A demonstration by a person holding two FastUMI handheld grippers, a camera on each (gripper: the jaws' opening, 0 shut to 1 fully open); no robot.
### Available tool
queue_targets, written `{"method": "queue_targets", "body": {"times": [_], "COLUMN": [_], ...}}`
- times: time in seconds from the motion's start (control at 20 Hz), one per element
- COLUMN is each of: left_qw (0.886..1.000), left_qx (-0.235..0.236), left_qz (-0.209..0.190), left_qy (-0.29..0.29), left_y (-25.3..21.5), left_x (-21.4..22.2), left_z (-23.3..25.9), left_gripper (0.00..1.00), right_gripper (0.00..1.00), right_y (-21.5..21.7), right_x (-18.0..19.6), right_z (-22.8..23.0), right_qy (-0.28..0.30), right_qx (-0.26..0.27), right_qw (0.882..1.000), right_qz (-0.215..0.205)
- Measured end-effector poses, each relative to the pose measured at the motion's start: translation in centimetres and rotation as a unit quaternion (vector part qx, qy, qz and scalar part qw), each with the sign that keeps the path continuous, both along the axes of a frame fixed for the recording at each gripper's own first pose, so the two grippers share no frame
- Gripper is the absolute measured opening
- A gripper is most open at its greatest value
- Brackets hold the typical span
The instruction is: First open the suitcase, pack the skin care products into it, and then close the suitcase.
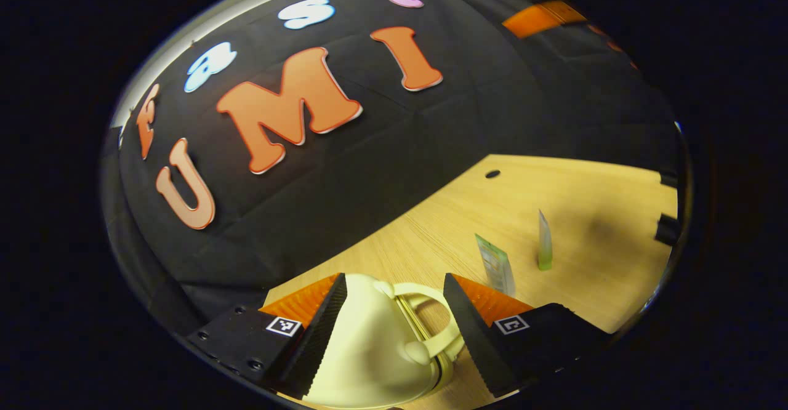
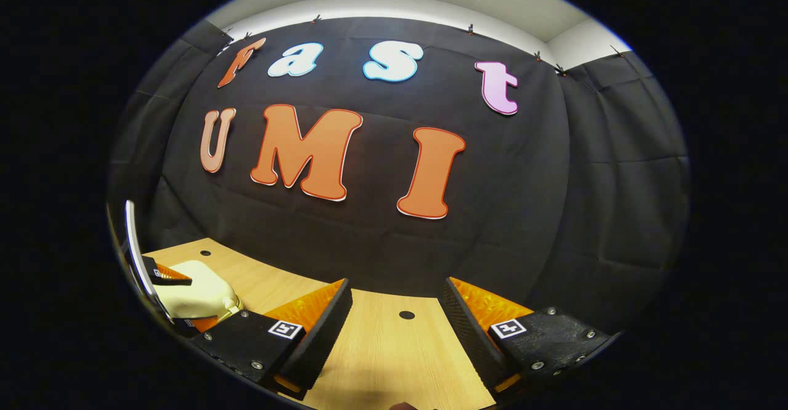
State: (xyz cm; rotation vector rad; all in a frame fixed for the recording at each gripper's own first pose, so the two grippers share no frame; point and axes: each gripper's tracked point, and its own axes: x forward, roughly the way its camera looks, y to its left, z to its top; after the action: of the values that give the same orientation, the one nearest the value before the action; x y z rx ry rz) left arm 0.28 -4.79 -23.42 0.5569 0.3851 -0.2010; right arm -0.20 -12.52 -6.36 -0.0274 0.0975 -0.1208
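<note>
A light wooden table (image 1: 585,200) stood against the black-cloth wall. Two skincare tubes (image 1: 496,265) stood upright on it. The left gripper (image 1: 394,321) straddled the cream suitcase (image 1: 369,348), jaws wide; the right gripper (image 2: 397,317) gaped empty.

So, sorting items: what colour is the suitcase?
Pale cream suitcase, clearest in the left gripper view.

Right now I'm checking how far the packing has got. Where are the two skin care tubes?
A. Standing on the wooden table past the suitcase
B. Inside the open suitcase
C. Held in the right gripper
A: in the left gripper view both skin care tubes stand upright on the wooden table, beyond the cream suitcase.
</note>
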Motion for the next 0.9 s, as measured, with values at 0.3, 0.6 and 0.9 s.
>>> {"method": "queue_targets", "body": {"times": [0.3, 0.6, 0.9], "left_qw": [0.995, 0.972, 0.953], "left_qx": [0.086, 0.221, 0.281], "left_qz": [-0.032, -0.062, -0.075], "left_qy": [0.047, 0.049, 0.08], "left_y": [0.4, 0.4, 0.1], "left_x": [-1.2, -1.8, -1.1], "left_z": [-5.8, -7.8, -10.5], "left_gripper": [0.97, 0.87, 0.33], "right_gripper": [0.95, 0.95, 0.95], "right_y": [-0.3, -0.6, -0.7], "right_x": [-0.4, -0.3, -0.4], "right_z": [-0.8, -1.1, -1.7], "right_qy": [0.009, 0.009, 0.012], "right_qx": [-0.003, -0.002, -0.002], "right_qw": [1.0, 1.0, 1.0], "right_qz": [0.001, 0.003, 0.006]}}
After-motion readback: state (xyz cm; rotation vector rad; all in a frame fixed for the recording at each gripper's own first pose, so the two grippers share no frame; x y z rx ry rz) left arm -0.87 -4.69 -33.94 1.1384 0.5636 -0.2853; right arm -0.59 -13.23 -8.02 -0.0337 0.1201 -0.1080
